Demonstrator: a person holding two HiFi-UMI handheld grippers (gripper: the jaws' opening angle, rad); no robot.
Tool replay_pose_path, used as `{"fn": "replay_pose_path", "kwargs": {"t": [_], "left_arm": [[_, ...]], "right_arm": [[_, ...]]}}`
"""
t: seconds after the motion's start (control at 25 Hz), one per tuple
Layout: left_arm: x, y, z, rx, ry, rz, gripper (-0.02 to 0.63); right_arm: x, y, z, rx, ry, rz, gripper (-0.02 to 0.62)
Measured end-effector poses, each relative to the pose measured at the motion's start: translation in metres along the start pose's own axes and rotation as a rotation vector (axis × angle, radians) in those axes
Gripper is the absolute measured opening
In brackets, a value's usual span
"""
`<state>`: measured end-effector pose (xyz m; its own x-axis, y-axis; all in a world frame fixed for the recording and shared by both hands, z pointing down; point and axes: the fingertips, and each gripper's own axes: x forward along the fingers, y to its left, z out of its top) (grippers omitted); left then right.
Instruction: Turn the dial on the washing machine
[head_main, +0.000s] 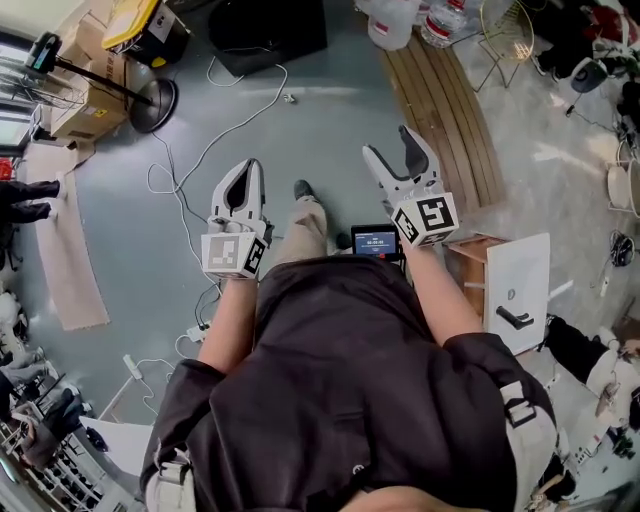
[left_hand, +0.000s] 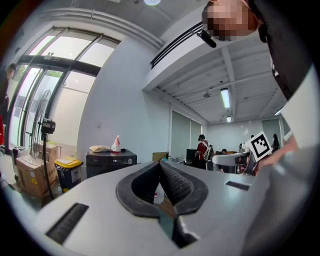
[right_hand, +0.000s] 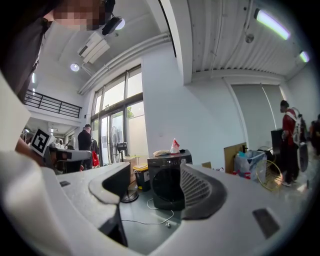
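Ahead, dark, boxy front-loading washing machine (right_hand: 165, 185).

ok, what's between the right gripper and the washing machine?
Only grey floor and a loose white cable before the washing machine, per the right gripper view.

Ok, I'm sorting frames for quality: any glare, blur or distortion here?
Head view: evenly lit, sharp, edges bowed. Left gripper view: fisheye vignette, tall glass windows washed out. Right gripper view: same vignette, ceiling tube light glares, black front-loading washing machine reads sharp.
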<state>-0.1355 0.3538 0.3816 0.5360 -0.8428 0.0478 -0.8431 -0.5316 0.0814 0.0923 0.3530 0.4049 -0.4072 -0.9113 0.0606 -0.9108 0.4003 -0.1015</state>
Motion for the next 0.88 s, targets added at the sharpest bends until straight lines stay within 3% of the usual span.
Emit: {"fn": "replay_pose_path", "kwargs": {"t": [0.32,0.68,0.88], "left_arm": [[0.079,0.053,0.001,-0.034,-0.013,-0.019,-0.005],[0.161,0.153,0.018,-0.058,-0.01,-0.022,-0.005],[0.203,0.196,0.019,-0.1,-0.018,-0.064,-0.005]], "right_arm": [[0.083,-0.024,0.006,0.013,0.01,0.024,0.305],[0.208,-0.037,0.015,0.03,0.045,0.058,0.301],[0.261,-0.044,0.026,0.059,0.037,0.048,0.301]]}}
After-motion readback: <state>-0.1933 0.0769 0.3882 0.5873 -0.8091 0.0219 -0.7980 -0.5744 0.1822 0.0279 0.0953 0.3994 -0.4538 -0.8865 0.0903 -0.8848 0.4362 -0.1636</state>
